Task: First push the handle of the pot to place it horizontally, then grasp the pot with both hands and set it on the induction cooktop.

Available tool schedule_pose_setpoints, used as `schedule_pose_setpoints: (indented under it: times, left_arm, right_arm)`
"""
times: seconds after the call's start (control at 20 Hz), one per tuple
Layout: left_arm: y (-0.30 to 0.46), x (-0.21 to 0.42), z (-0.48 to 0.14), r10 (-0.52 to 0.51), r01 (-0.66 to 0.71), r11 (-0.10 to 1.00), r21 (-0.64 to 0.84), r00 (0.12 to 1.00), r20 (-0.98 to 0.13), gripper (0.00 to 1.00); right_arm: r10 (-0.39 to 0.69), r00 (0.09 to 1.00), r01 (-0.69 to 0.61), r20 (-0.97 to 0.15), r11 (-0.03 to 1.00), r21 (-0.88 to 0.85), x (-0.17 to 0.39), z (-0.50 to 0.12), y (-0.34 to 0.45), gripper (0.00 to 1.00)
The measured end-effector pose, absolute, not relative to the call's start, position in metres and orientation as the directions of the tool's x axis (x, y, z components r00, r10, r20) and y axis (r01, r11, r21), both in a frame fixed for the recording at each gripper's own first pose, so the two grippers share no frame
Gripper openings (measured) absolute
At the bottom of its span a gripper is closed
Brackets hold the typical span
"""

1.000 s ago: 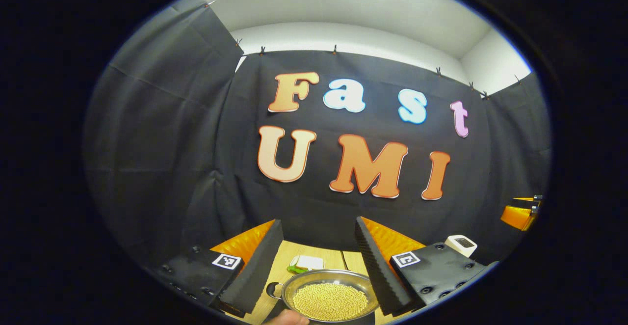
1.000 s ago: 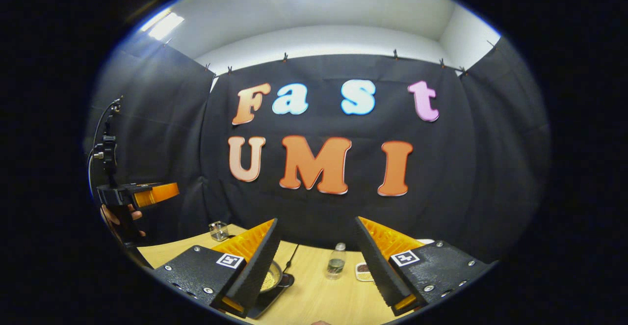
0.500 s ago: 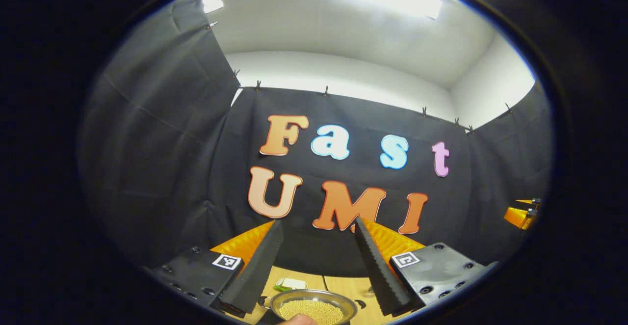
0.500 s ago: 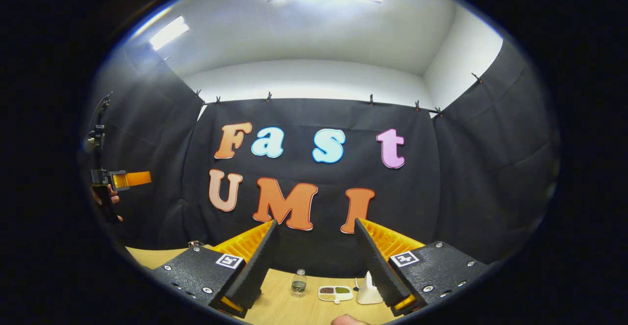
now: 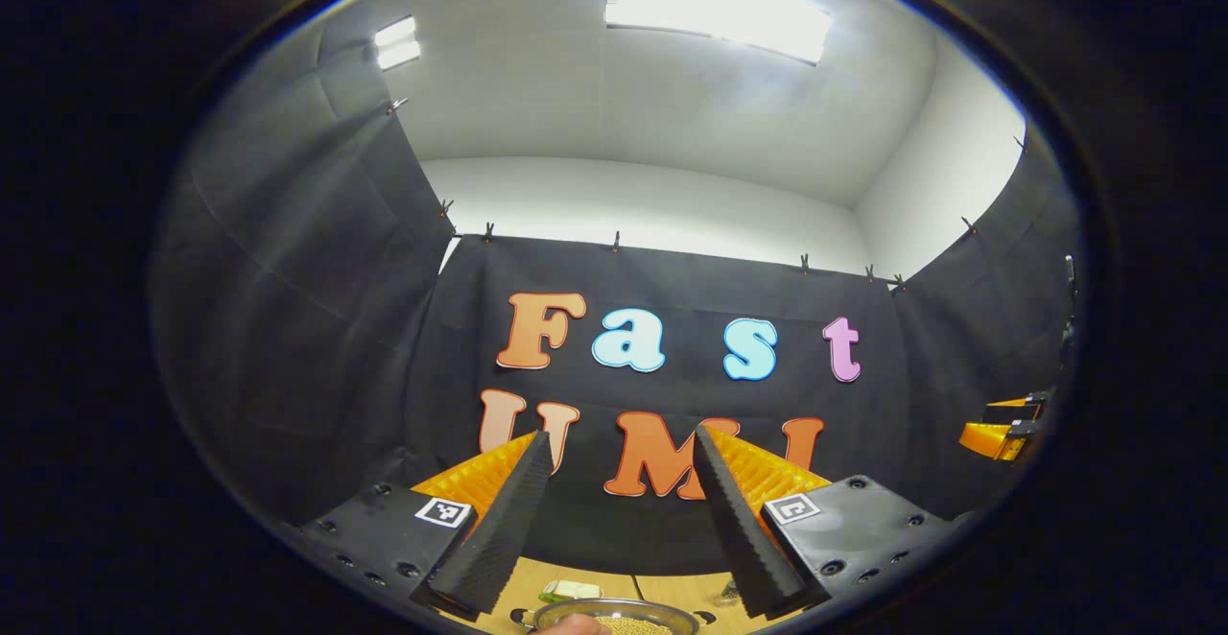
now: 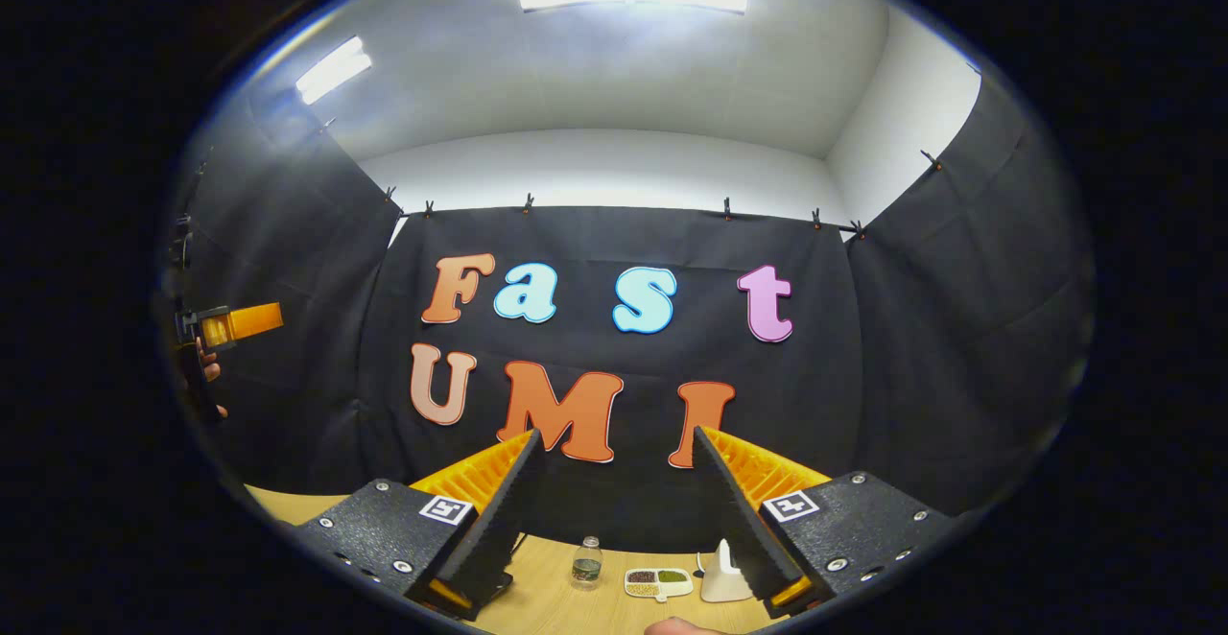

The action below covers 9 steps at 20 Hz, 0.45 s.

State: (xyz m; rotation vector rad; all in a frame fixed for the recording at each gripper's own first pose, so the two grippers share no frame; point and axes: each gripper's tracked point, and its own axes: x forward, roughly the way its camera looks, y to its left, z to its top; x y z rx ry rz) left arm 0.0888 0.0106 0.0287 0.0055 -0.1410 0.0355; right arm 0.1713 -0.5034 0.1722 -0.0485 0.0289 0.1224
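Note:
In the left gripper view a steel pot point(image 5: 614, 609) holding small yellow beans peeks over the bottom edge, below and between my fingers. A small loop handle point(image 5: 519, 615) sticks out on its left side. My left gripper point(image 5: 622, 434) is open, held high and tilted up at the wall, with nothing between its fingers. A fingertip point(image 5: 576, 623) shows at the bottom edge. My right gripper point(image 6: 615, 434) is open too, raised above the wooden table point(image 6: 556, 601) and holding nothing. The left gripper point(image 6: 230, 321) also appears far left in the right gripper view, held by a hand point(image 6: 206, 366).
On the table in the right gripper view stand a small clear bottle point(image 6: 587, 563), a white divided dish point(image 6: 657, 581) and a white object point(image 6: 721, 577). A green and white item point(image 5: 571, 590) lies behind the pot. The right gripper point(image 5: 1003, 429) shows at far right.
Both grippers have tilted upward and drawn back. The pot has slid to the bottom edge of the left gripper view. The pot and dark cooktop have left the right gripper view.

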Motion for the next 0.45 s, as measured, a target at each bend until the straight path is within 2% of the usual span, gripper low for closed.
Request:
schedule_pose_setpoints:
  times: [0.05, 0.25, 0.45]
  left_arm:
    - [0.012, 0.090, 0.028, 0.042, -0.044, 0.999, 0.013, 0.989, 0.139, 0.98]
    - [0.018, 0.084, 0.029, 0.075, -0.080, 0.997, 0.024, 0.984, 0.161, 0.92]
    - [0.018, 0.082, 0.030, 0.071, -0.078, 0.996, 0.034, 0.982, 0.173, 0.96]
  right_arm:
    - [0.129, 0.991, -0.130, -0.035, 0.991, -0.042, 0.172, 0.171, -0.500, 0.95]
    - [0.145, 0.989, -0.146, -0.022, 0.988, -0.049, 0.172, 0.171, -0.492, 0.95]
    - [0.166, 0.986, -0.167, -0.014, 0.985, -0.053, 0.171, 0.171, -0.484, 0.95]
